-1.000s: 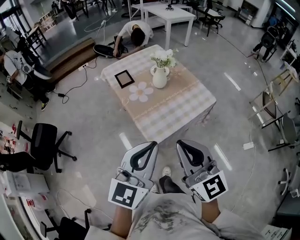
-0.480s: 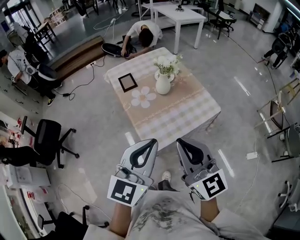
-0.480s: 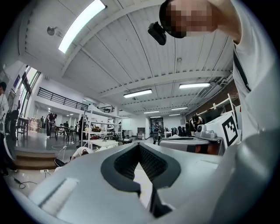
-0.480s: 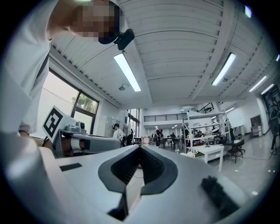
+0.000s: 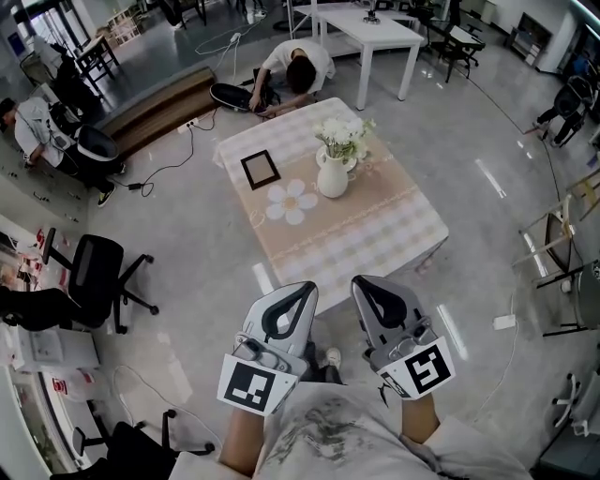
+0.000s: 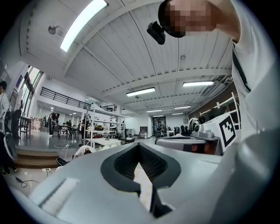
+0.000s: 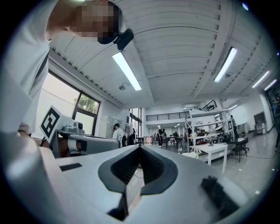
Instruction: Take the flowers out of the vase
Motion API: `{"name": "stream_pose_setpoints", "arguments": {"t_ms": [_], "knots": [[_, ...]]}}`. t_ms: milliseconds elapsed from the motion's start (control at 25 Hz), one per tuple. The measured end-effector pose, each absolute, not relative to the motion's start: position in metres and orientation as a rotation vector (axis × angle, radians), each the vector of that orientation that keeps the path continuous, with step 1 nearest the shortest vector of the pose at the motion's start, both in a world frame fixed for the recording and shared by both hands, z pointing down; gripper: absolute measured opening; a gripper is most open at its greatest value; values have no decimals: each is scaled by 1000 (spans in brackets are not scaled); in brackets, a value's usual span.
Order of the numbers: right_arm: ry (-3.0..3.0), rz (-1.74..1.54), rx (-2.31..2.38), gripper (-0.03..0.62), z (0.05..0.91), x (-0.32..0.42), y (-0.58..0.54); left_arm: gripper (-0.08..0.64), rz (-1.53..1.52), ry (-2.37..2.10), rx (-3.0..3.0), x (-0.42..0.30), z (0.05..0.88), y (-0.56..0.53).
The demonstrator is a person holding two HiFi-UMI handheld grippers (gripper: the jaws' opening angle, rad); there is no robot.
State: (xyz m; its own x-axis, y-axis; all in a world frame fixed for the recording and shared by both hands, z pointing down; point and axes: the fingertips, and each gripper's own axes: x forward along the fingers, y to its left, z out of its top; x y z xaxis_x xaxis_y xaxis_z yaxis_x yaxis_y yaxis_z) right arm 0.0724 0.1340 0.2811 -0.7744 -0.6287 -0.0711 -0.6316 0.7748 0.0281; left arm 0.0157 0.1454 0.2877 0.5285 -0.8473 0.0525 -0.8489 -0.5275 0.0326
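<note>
My left claw (image 5: 303,287) is pinched shut at the tips with nothing in it. My right claw (image 5: 362,281) is the same, closed and empty. They point level, side by side and just apart, over the grey floor (image 5: 187,234).

At my 12 o'clock, well apart from both claws, stands the surface (image 5: 375,234) under a checked cloth. The white vase (image 5: 333,176) stands upright near its middle, and the flowers (image 5: 344,131) are in it, white blooms with green leaves. At the vase's 8 o'clock a flower-shaped mat (image 5: 291,202) lies just beside it. At its 10 o'clock a dark frame (image 5: 260,169) lies flat.

Past the surface's far edge, at 11 o'clock, a person (image 5: 295,67) crouches on the floor. Farther off stands a white table (image 5: 367,28). A black chair (image 5: 89,272) sits at my 9 o'clock.
</note>
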Motion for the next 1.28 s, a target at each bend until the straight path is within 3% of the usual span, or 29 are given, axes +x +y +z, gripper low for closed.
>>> {"name": "stream_pose_setpoints", "arguments": {"t_ms": [1080,1280], "knots": [[2854,43,-1310,18,302,16,-15,9,29,-1223,2797,-37,304,-3],[2858,40,-1354,55,306,6,-31,8,21,-1183,2808,-46,304,-16]]}}
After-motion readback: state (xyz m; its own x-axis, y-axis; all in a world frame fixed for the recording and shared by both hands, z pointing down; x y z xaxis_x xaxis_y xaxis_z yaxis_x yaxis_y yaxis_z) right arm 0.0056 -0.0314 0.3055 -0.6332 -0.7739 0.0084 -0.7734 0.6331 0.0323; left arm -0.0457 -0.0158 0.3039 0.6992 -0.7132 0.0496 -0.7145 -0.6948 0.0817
